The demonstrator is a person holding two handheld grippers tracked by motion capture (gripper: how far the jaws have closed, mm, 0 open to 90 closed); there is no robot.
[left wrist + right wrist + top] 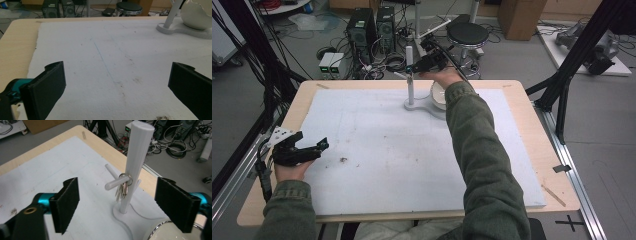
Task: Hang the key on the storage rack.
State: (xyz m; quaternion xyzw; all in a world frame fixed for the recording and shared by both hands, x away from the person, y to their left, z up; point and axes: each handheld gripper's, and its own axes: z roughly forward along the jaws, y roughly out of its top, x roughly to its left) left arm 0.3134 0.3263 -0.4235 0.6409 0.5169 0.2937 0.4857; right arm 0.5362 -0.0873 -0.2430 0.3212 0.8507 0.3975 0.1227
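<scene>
At the desk's far edge, the right gripper (117, 202) hangs spread before the keys (122, 188) on the peg stand (138, 150); a clumsy pull could topple it; left gripper (117, 85) spread, idle.

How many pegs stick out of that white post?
3 visible: one peg carrying the keys, one behind it pointing up-left, one on the post's right. Others may be hidden.

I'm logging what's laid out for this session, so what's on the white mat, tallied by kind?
White peg stand: 1
Bunch of keys hanging on a peg: 1
White bowl on the stand's base: 1
Total: 3
</scene>
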